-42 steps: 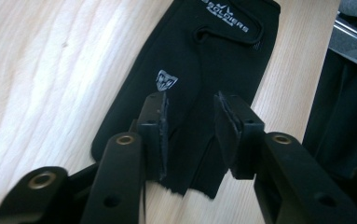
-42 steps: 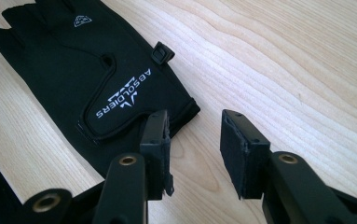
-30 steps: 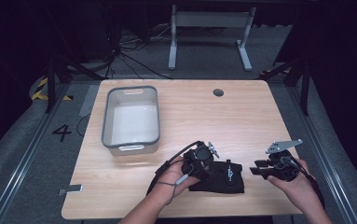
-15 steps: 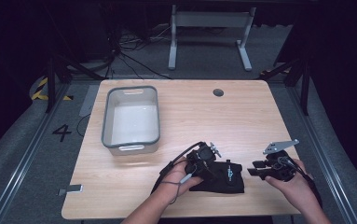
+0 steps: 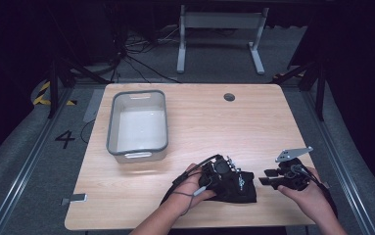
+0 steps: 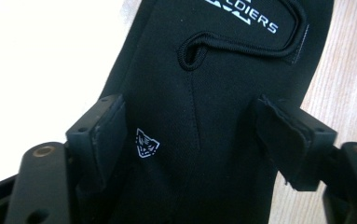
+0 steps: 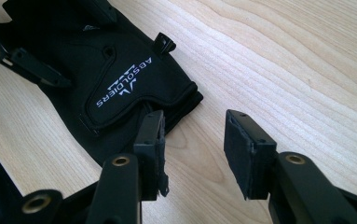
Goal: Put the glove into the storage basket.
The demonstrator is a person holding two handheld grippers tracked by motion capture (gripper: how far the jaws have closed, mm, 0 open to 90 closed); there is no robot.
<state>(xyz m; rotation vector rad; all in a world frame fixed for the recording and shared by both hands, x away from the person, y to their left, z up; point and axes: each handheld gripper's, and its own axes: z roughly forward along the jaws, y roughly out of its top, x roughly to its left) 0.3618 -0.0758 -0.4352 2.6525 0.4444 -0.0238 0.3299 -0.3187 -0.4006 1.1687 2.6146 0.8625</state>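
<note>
While both tools gape | glove (image 6: 204, 116) between left tool (image 6: 199, 130) pads | right tool (image 7: 192, 149) beside cuff

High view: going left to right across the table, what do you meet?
Grey tub → left gripper over the black glove → right gripper.
</note>
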